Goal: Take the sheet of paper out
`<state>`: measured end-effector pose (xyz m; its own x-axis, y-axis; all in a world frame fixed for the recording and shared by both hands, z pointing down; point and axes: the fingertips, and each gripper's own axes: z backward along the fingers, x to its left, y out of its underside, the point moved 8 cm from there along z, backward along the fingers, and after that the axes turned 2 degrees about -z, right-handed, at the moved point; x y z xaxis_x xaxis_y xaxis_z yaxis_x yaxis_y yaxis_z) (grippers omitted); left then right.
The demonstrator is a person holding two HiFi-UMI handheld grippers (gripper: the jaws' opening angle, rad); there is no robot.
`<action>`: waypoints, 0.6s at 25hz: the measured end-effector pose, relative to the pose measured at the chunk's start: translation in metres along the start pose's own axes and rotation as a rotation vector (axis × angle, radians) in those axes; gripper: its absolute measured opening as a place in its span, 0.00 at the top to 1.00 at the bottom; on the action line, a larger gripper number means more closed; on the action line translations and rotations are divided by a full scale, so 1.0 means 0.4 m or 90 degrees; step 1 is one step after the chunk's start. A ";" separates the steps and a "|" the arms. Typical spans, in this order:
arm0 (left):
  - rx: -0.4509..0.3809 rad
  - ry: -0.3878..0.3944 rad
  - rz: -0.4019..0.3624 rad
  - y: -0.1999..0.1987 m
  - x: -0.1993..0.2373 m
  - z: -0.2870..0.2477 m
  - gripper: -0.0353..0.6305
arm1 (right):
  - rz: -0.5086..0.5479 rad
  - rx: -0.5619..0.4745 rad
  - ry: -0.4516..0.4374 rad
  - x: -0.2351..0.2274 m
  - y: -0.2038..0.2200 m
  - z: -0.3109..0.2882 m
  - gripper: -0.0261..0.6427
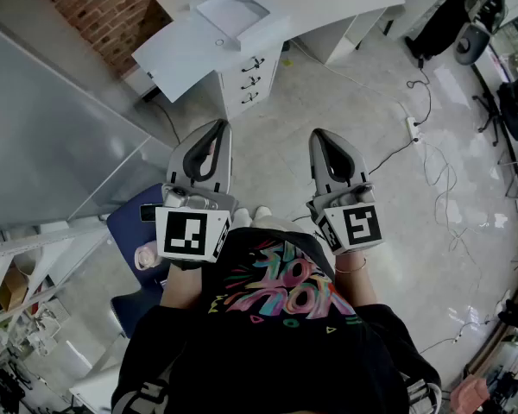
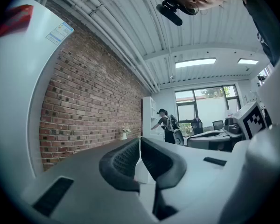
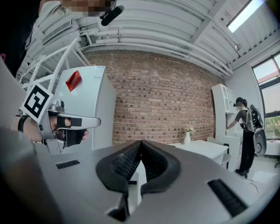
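Holds left tool (image 1: 217,133) and right tool (image 1: 327,141) level, side by side before the body, each pressed together on nothing. Faces sheet of paper (image 1: 231,9) lying in tray (image 1: 261,31) on tabletop (image 1: 186,56), well apart from both.

Shirt print (image 1: 281,285): colourful stylised lettering, not legible.
Cabinet label (image 2: 60,31): print too small to read.
Red sticker (image 3: 73,80): unreadable.
Cube markers (image 1: 192,234), left gripper (image 1: 218,125) and right gripper (image 1: 319,134): square codes, no letters.

Brick wall (image 1: 112,7) behind white desk (image 1: 186,54)
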<state>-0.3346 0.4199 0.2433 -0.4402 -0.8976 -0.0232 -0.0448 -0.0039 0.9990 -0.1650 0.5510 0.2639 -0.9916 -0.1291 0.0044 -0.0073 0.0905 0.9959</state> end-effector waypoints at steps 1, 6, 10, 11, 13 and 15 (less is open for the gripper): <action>-0.001 0.000 0.000 0.001 -0.003 -0.001 0.91 | -0.004 -0.003 0.003 -0.002 0.000 0.001 0.94; -0.003 0.000 -0.003 0.006 -0.021 -0.008 0.91 | -0.011 -0.005 0.009 -0.014 0.006 0.011 0.94; -0.004 -0.002 -0.004 0.003 -0.035 -0.021 0.91 | -0.016 -0.016 0.004 -0.027 0.001 0.013 0.94; -0.005 -0.003 -0.005 0.002 -0.040 -0.025 0.91 | -0.017 -0.023 0.003 -0.030 -0.004 0.013 0.94; -0.007 -0.006 -0.006 0.001 -0.048 -0.035 0.91 | -0.019 -0.032 -0.001 -0.041 -0.008 0.012 0.94; -0.011 -0.012 -0.008 -0.001 -0.057 -0.047 0.91 | -0.017 -0.027 -0.008 -0.058 0.000 0.013 0.93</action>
<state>-0.3079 0.4321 0.2444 -0.4570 -0.8888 -0.0357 -0.0352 -0.0221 0.9991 -0.1427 0.5591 0.2632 -0.9926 -0.1193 -0.0236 -0.0292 0.0456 0.9985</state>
